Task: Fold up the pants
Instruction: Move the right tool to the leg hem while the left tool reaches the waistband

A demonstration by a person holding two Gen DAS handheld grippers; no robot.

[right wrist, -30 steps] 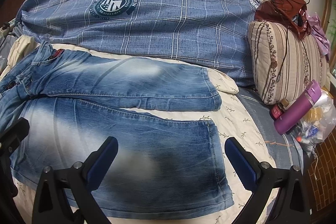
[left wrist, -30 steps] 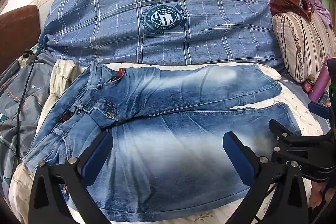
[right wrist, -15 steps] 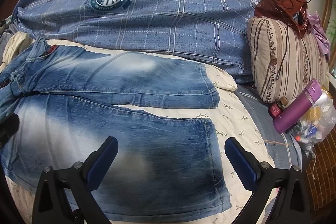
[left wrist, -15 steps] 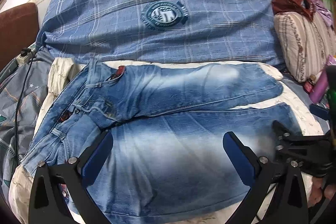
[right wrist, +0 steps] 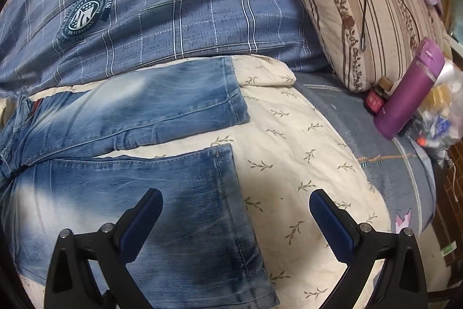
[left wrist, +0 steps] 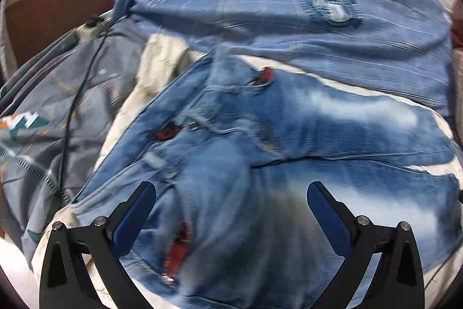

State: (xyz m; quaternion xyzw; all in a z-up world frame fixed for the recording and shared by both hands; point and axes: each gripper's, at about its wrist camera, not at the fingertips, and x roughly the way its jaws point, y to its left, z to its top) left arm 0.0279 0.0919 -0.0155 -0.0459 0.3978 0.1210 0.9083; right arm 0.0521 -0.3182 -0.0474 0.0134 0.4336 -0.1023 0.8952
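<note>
Nearest in the left wrist view, the left gripper (left wrist: pixel 231 210) has its fingers spread wide and holding nothing, above the waistband end of the pants (left wrist: pixel 260 164) (this view is blurred). Only here do the waistband and the grey patterned bedding (left wrist: pixel 58 112) beside it show. In the right wrist view the right gripper (right wrist: pixel 235 217) is likewise wide apart and empty, over the hem of the nearer leg of the pants (right wrist: pixel 130 193), which lie flat, legs side by side, on the cream quilt (right wrist: pixel 289 152). Beyond the pants lies the blue plaid duvet (right wrist: pixel 188 5). Only this view shows the striped pillow (right wrist: pixel 376 19) and purple bottle (right wrist: pixel 408 91).
</note>
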